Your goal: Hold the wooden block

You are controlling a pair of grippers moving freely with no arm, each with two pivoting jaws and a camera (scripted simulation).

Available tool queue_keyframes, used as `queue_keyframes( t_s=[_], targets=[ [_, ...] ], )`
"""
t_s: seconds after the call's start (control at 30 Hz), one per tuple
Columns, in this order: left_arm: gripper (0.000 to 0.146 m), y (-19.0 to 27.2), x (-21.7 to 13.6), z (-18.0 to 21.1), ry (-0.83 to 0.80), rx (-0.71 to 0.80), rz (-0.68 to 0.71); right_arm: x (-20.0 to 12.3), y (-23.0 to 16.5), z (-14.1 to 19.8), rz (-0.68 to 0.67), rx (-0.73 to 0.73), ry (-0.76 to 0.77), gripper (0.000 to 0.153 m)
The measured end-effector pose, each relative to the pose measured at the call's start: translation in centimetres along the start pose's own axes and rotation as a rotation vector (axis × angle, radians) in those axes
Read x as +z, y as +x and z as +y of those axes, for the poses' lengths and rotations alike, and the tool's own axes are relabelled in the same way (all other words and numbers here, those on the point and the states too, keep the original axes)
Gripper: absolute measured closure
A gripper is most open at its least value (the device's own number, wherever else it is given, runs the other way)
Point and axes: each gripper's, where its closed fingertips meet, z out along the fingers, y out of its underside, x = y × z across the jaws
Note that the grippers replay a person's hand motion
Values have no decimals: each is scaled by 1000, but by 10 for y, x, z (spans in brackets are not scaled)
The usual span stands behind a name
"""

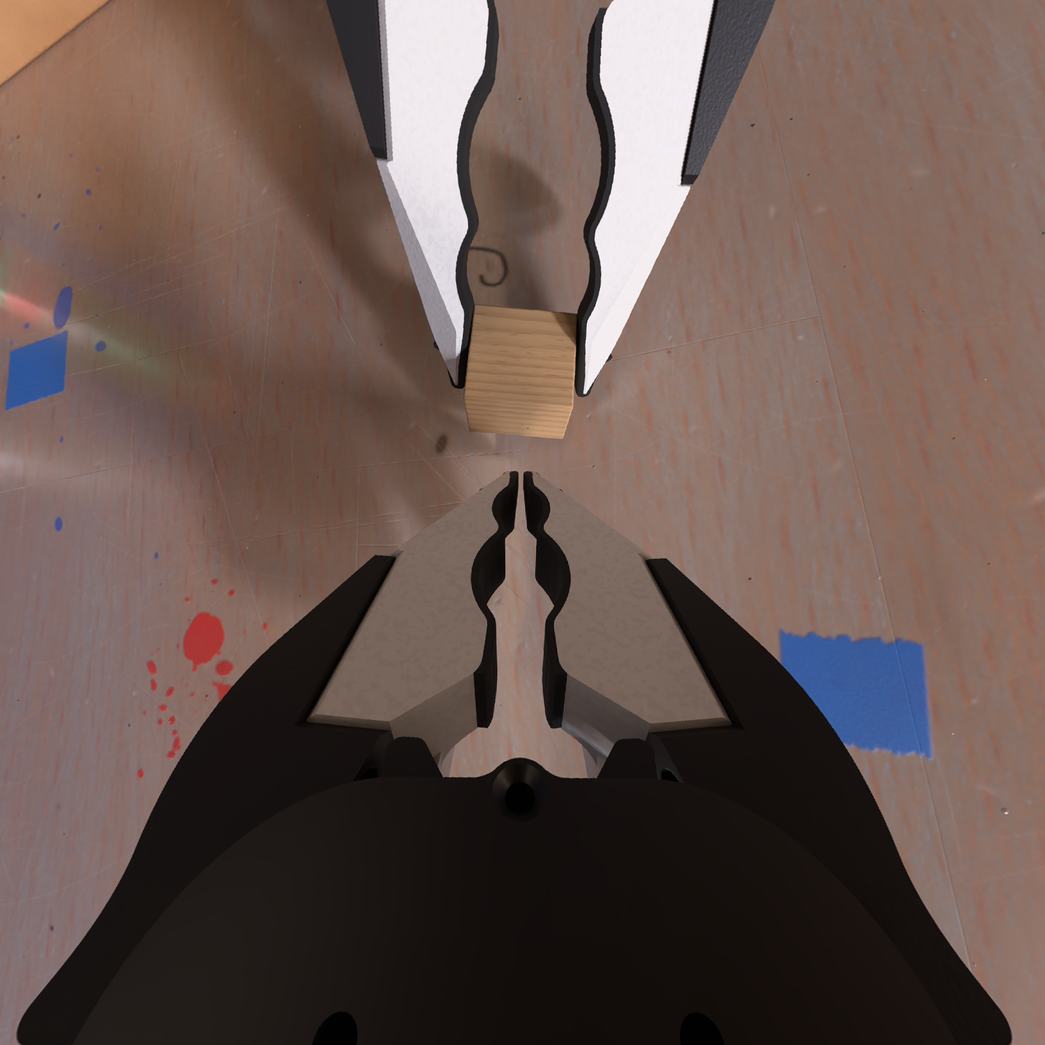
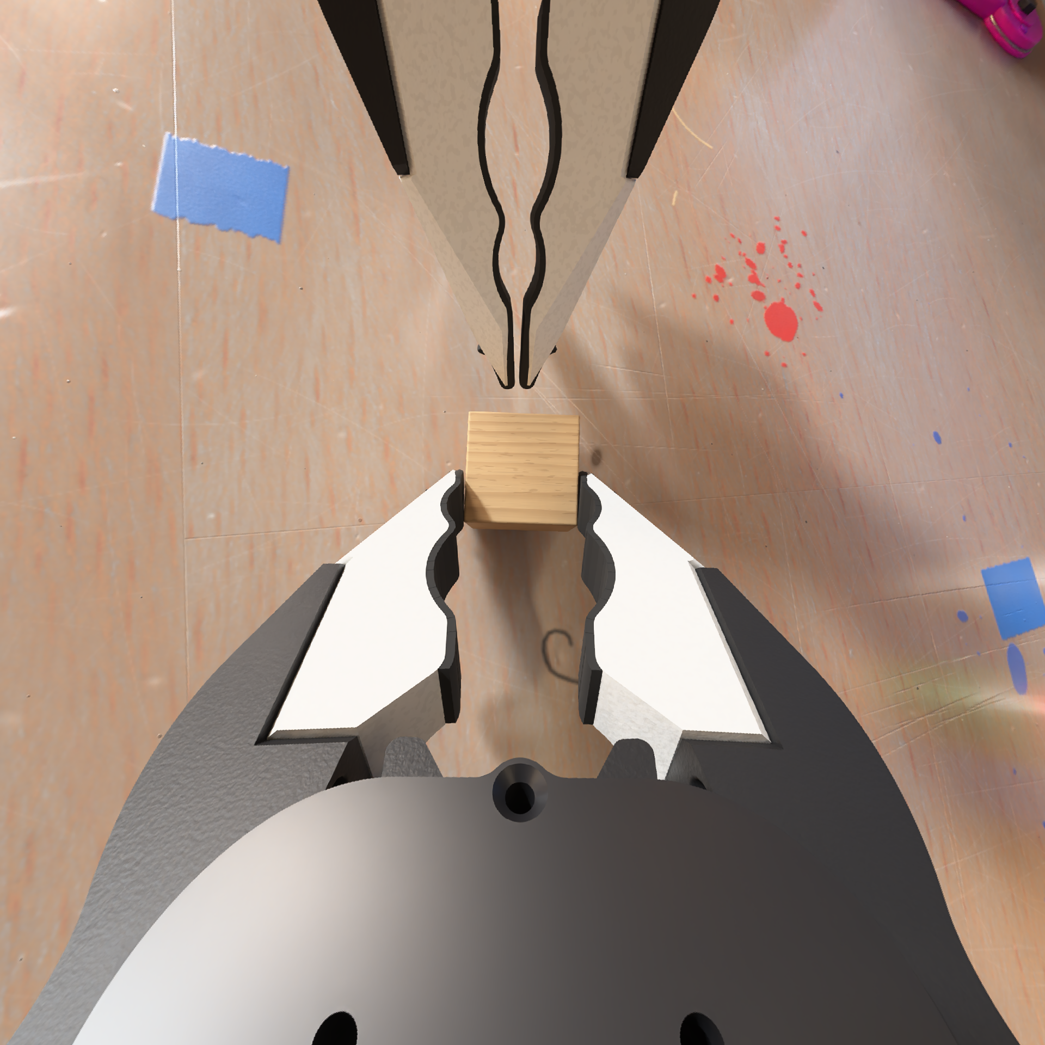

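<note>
A small light wooden block (image 2: pixel 522 473) is clamped between the tips of my right gripper (image 2: pixel 521 492), whose white fingers press its two sides. In the left wrist view the same block (image 1: pixel 519 378) shows ahead, held by the right gripper (image 1: pixel 519 373) coming from the top of the frame. My left gripper (image 1: pixel 520 476) is shut and empty, its tips a short way in front of the block and apart from it. It also shows in the right wrist view (image 2: pixel 515 385), pointing at the block from the far side.
The wooden table (image 1: pixel 791 396) carries patches of blue tape (image 1: pixel 856 692) (image 2: pixel 220 189) (image 2: pixel 1015 604), red paint splatter (image 1: pixel 202 639) (image 2: pixel 781 320) and blue drops. A pink object (image 2: pixel 1006 25) lies at the top right corner of the right wrist view.
</note>
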Motion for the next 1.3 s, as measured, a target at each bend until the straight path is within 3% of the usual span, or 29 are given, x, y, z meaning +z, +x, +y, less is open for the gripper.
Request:
queue_keyframes(
  t_s=[1.3],
  targets=[
    [144, 1, 1, -1, 10, 1, 1, 0, 0, 0, -3, 1, 2, 113]
  ],
)
